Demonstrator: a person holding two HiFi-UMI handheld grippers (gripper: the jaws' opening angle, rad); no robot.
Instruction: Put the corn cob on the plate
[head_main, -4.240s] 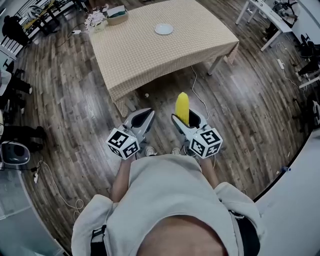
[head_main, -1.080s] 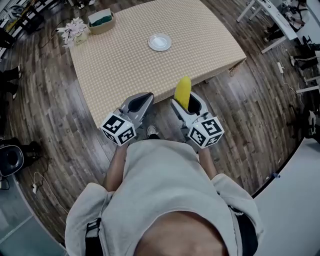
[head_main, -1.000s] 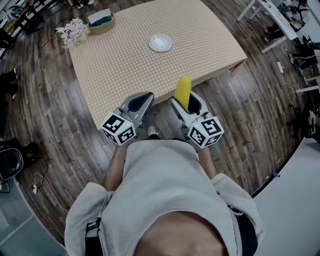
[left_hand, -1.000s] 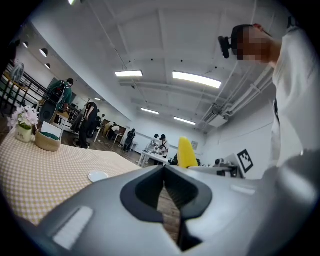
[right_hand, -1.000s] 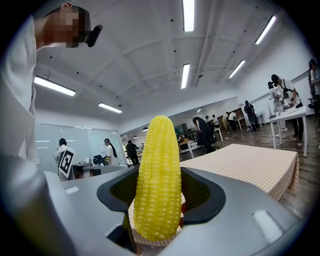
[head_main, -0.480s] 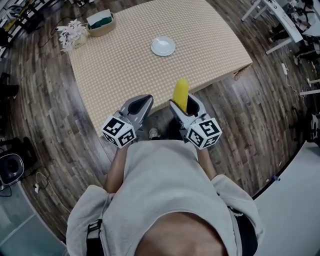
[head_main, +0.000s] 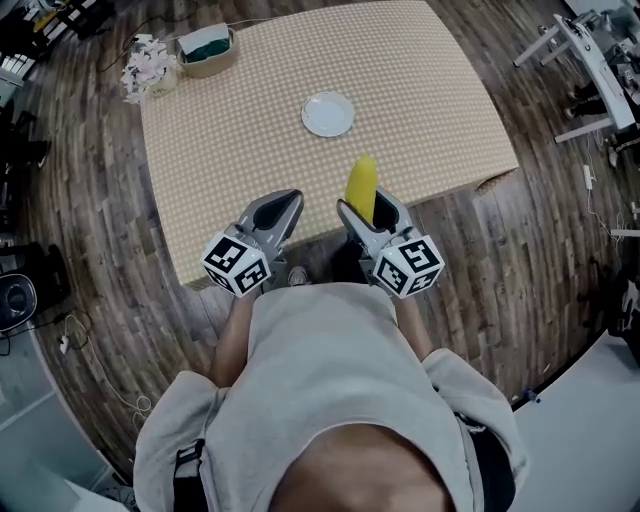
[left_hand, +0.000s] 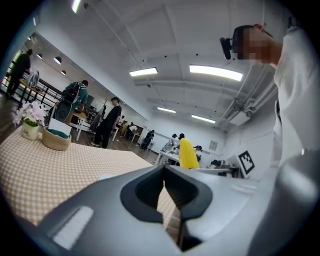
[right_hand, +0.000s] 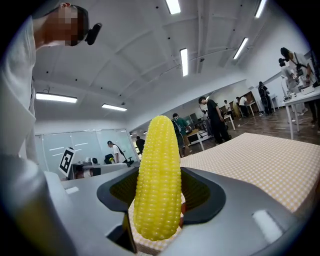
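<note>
A yellow corn cob (head_main: 361, 187) (right_hand: 158, 177) stands upright between the jaws of my right gripper (head_main: 372, 213) (right_hand: 160, 210), which is shut on it just over the near edge of the checked table (head_main: 250, 120). A small white plate (head_main: 328, 113) lies on the table farther ahead, a little left of the cob. My left gripper (head_main: 272, 214) (left_hand: 167, 192) is beside the right one, jaws together and nothing in them. From the left gripper view the corn cob (left_hand: 188, 154) shows to the right.
A basket (head_main: 206, 50) (left_hand: 55, 139) and a small flower pot (head_main: 146, 68) (left_hand: 30, 120) stand at the table's far left corner. Wood floor surrounds the table. White desks (head_main: 590, 60) stand at the right. Several people stand in the room beyond.
Both grippers, the right one still holding the cob, have come forward to the table's near edge; the table and plate now sit closer and lower in the head view.
</note>
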